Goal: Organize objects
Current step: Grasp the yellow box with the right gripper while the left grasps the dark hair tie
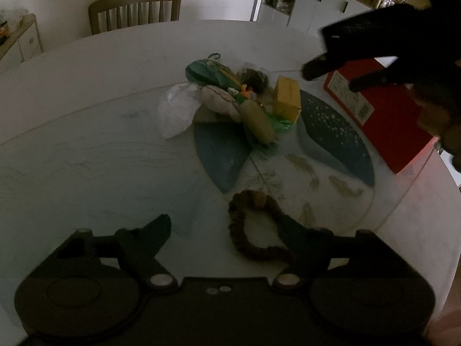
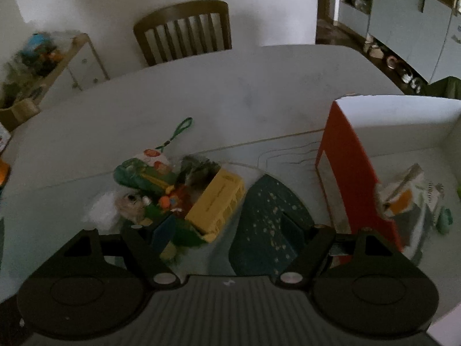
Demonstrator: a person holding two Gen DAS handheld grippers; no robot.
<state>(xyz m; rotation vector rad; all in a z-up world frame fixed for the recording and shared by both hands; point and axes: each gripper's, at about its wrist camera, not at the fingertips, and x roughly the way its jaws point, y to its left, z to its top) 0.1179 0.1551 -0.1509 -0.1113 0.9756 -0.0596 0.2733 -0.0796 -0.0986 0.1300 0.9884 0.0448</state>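
Left tongs stand wide apart over the table, gripping nothing; a brown fabric loop lies between them, its right side at the right finger. Beyond sits a heap of small items with a yellow box. Right tongs stand wide and empty above that heap. Rightmost, the red box stands open, items inside.

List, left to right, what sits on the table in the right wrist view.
White crumpled bag → green pouch → yellow box → dark blue table pattern → red box.
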